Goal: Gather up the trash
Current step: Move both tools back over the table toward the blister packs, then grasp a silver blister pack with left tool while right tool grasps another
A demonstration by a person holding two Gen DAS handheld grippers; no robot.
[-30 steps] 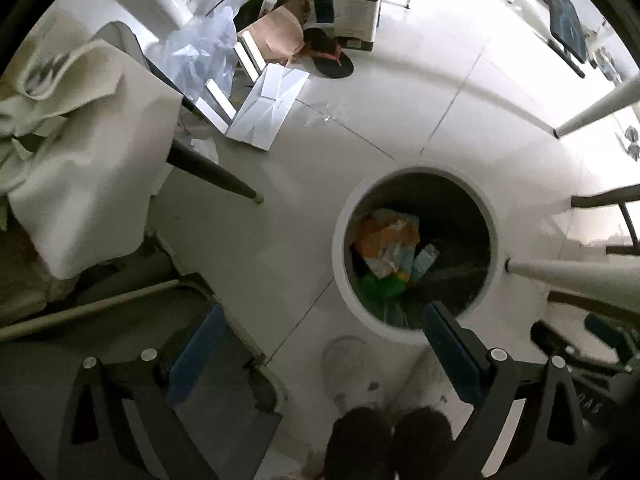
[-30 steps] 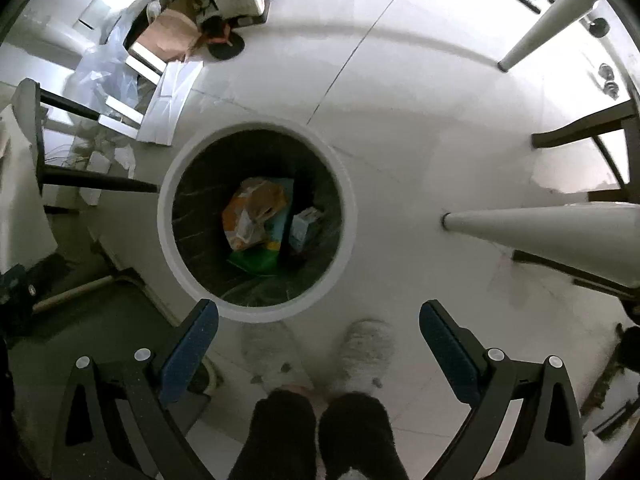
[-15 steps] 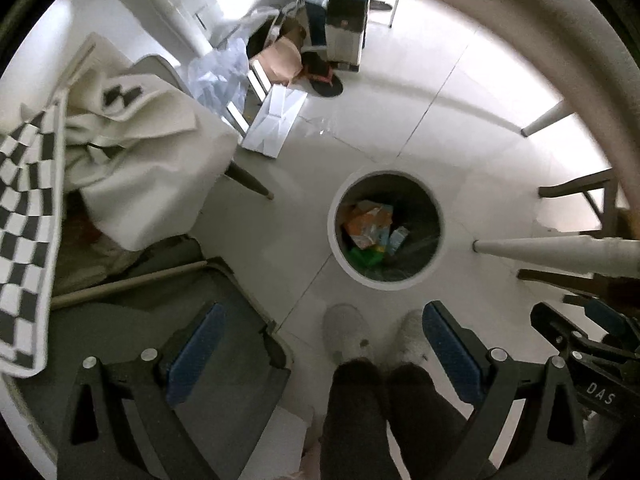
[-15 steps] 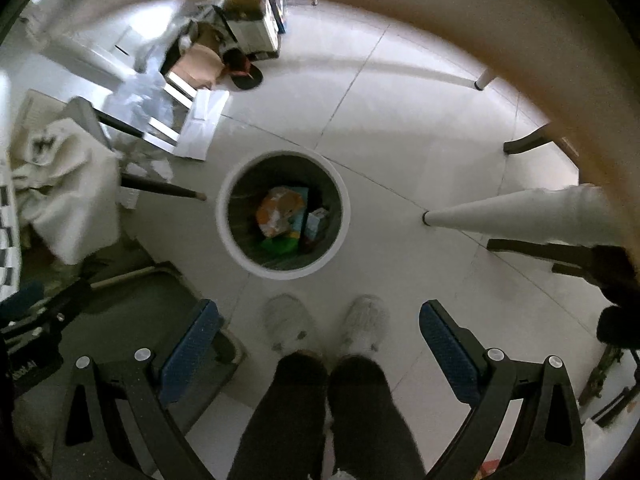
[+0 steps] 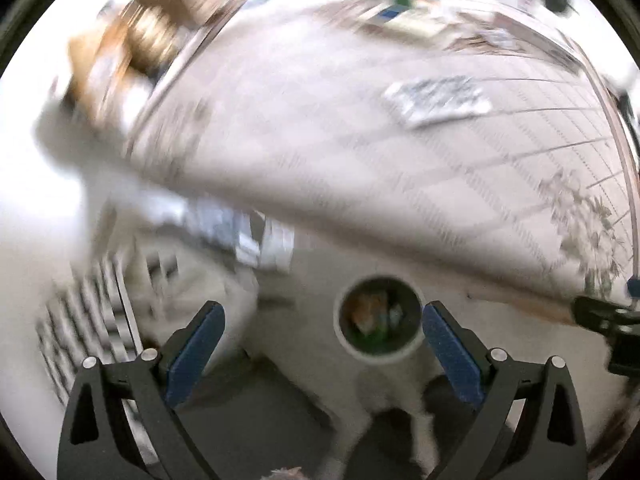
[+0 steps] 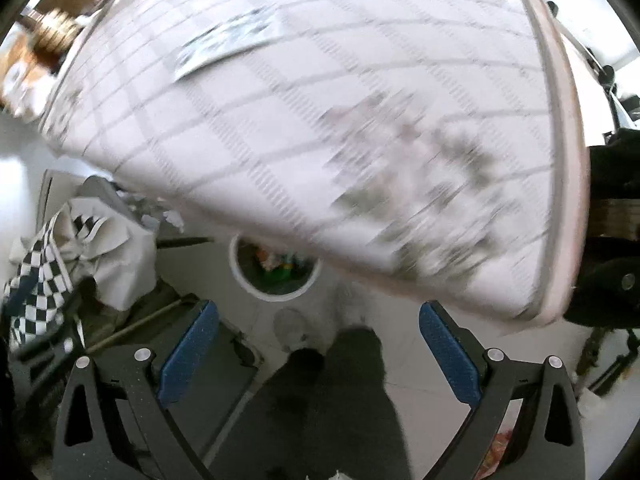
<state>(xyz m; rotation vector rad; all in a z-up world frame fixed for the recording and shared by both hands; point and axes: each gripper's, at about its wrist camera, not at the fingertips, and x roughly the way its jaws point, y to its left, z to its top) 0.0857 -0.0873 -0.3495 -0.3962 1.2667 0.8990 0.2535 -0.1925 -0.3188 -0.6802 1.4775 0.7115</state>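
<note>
A round white bin [image 5: 378,320] [image 6: 275,270] stands on the floor far below both grippers, with orange, green and pale wrappers inside it. My left gripper [image 5: 320,344] is open and empty, high above the floor. My right gripper [image 6: 318,346] is also open with nothing between its blue pads. A table with a checked cloth [image 5: 360,140] [image 6: 320,120] fills the upper part of both views, blurred by motion. A flat printed packet [image 5: 438,98] [image 6: 228,42] lies on the cloth. The table edge hides part of the bin in the right wrist view.
The person's dark trouser legs [image 6: 340,392] and pale slippers [image 6: 292,328] are just before the bin. A chair draped with white and checkered cloth [image 6: 80,240] is at the left. Boxes and clutter [image 5: 132,44] lie beyond the table's far left corner.
Both grippers have risen from bin height to above the tabletop. The bin has shrunk in both views and the checked table now fills the upper halves.
</note>
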